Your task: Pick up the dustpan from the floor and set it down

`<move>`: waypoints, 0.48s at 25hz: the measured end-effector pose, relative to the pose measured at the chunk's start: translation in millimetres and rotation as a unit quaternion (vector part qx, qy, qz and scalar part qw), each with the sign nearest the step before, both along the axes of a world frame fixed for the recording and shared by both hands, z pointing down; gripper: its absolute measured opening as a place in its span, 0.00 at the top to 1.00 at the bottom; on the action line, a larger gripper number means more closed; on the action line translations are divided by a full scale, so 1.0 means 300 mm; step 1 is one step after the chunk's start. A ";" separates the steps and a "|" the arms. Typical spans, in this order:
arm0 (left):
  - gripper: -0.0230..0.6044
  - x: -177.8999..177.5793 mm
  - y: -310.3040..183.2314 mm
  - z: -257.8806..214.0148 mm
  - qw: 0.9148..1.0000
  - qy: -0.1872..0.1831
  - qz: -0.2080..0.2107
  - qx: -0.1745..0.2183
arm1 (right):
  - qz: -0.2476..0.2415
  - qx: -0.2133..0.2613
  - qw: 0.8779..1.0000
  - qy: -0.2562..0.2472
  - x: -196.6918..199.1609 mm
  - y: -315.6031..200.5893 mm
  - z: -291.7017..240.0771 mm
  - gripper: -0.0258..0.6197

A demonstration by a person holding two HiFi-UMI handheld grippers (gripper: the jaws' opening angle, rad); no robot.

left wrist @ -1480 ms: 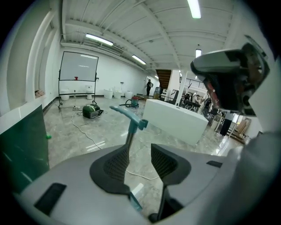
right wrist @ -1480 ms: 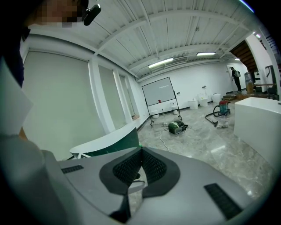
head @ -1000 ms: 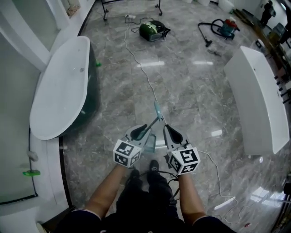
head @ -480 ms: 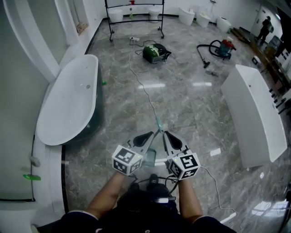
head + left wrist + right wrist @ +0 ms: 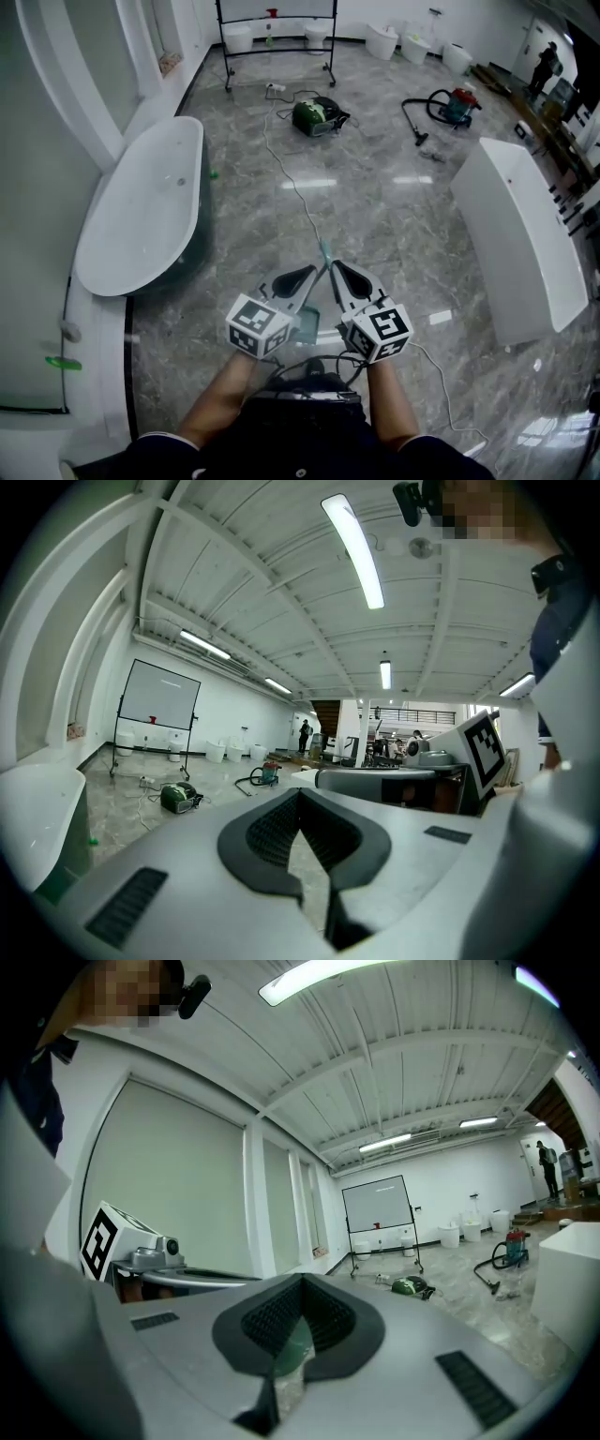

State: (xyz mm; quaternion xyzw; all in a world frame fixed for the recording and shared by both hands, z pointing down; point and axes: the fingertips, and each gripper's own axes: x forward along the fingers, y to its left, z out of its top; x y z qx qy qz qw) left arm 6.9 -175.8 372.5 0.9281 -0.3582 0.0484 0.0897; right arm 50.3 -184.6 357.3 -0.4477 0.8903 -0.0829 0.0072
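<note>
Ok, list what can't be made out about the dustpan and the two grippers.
1. Dustpan: head view, only the handle top and a strip of pan show. The left gripper and right gripper cover the rest.
2. Its contact with the floor: head view, hidden under the grippers.
3. Green sliver in the right jaws' gap: right gripper view, too little shows to tell whether it is gripped or behind.

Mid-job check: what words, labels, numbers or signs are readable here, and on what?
No readable text in any view.
Cubes on left gripper and right gripper: black-and-white square marker patterns, no letters.
White wheeled board: blank.
Green vacuum cleaner, red vacuum cleaner: any print too small to read.
On the teal dustpan: no print visible.
</note>
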 end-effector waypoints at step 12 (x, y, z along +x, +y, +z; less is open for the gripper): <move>0.94 -0.006 0.024 -0.022 1.000 0.002 -0.003 0.001 | -0.003 0.001 1.000 -0.011 -0.014 0.021 -0.020 0.95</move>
